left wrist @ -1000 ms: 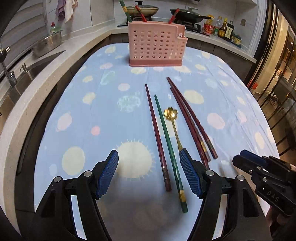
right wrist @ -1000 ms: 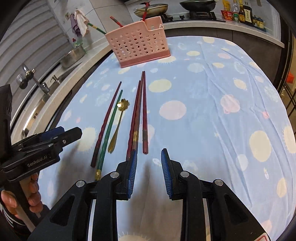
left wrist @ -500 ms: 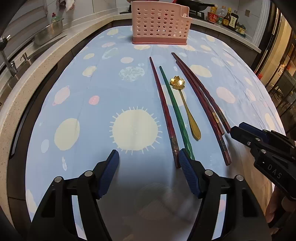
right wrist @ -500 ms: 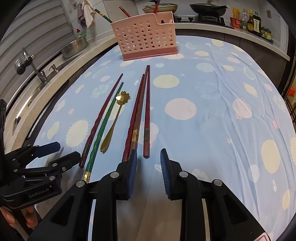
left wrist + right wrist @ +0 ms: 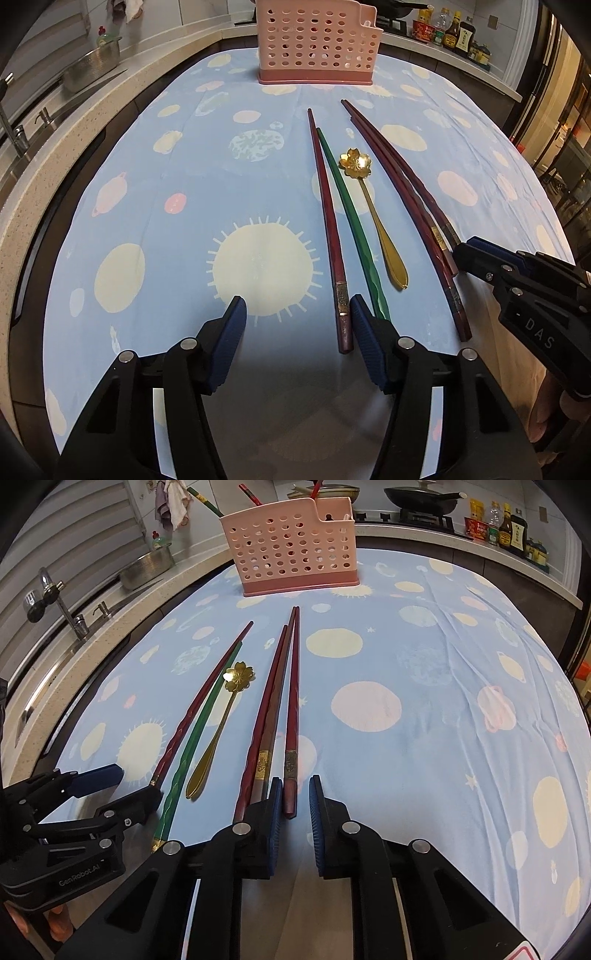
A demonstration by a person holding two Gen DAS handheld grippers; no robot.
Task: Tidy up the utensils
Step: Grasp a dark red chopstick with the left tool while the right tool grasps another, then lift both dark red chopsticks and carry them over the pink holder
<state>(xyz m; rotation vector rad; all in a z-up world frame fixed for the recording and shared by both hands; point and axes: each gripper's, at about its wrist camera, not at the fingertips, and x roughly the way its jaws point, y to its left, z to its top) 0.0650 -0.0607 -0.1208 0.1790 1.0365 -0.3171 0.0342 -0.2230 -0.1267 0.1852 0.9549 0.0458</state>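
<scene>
Jaws spread, the right gripper [image 5: 295, 801] lines up on a red chopstick [image 5: 291, 716] mid-bench, the left gripper [image 5: 295, 332] empty alongside; next, pinch it for the pink basket [image 5: 291, 546] at the far edge.

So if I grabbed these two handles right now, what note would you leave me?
Left gripper: open, holding nothing, low over the cloth by the near end of the leftmost red chopstick.
Right gripper: open, empty, jaws either side of the rightmost red chopstick.
On the cloth: four reddish chopsticks, a green chopstick, a gold spoon.
Pink basket at the far end already holds some sticks.
Left: move all six in.
</scene>
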